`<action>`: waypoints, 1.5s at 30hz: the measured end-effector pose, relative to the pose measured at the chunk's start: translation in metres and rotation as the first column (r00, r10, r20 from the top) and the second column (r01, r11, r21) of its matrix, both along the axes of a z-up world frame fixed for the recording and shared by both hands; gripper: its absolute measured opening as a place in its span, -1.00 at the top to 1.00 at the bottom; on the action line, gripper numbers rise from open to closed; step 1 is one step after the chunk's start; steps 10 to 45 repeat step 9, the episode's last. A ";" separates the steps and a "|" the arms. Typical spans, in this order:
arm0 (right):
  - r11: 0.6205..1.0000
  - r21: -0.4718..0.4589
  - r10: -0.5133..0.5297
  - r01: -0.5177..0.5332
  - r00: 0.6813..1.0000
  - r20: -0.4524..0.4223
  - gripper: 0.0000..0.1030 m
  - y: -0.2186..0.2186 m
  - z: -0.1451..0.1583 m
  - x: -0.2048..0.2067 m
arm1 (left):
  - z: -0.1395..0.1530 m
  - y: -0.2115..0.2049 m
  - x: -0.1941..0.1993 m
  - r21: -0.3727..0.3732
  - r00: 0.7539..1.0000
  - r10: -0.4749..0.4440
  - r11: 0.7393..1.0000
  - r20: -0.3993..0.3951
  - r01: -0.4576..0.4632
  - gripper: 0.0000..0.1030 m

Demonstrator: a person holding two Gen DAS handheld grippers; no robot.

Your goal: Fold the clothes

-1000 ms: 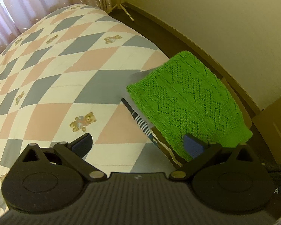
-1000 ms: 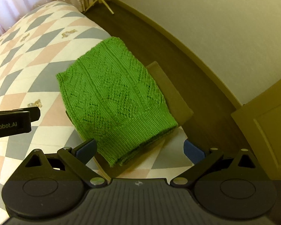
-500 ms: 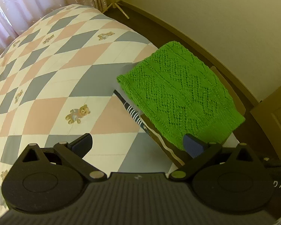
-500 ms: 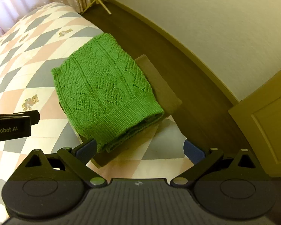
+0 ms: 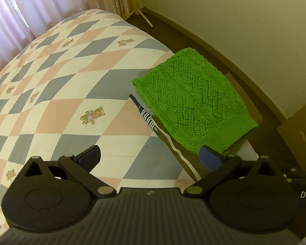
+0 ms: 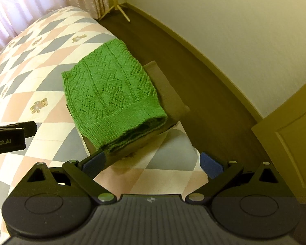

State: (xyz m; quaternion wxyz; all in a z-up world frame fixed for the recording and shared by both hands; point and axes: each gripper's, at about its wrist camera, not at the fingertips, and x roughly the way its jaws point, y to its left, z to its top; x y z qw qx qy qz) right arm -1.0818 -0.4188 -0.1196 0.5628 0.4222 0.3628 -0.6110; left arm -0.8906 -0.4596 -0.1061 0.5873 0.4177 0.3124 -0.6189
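Checked quilted bed (image 5: pixel 75 94) carries brown folded garment (image 6: pixel 169 94) at its corner

Bed (image 5: pixel 75 94) with checkered bear quilt; dark wood floor (image 6: pixel 193 65); cream wall (image 6: pixel 224 16); sheer pink curtains (image 5: pixel 40 6), daylight behind.

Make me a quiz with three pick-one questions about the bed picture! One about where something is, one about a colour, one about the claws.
1. Where does the knitted sweater lie?
A. on the floor
B. on a stack of folded clothes at the bed's edge
C. on the tripod

2. What colour is the sweater?
A. red
B. blue
C. green

3. How are the left claw and right claw?
A. both open and empty
B. both shut on the sweater
C. one holds a sock

Answers: B, the brown folded garment shows beneath it on the quilt; C, its knit is bright green; A, each claw's blue pads stand wide apart with nothing between.
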 end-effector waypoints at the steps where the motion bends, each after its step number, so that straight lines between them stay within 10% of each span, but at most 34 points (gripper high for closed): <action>1: 1.000 -0.004 0.006 -0.006 1.000 0.001 -0.97 0.003 0.001 -0.003 | 0.001 0.003 -0.002 -0.002 1.000 0.007 1.000 0.000 -0.007 -0.98; 45: 0.998 -0.031 0.048 -0.048 0.999 0.000 -0.97 0.023 0.008 -0.033 | 0.009 0.037 -0.025 -0.033 0.997 0.055 0.998 -0.048 -0.057 -0.98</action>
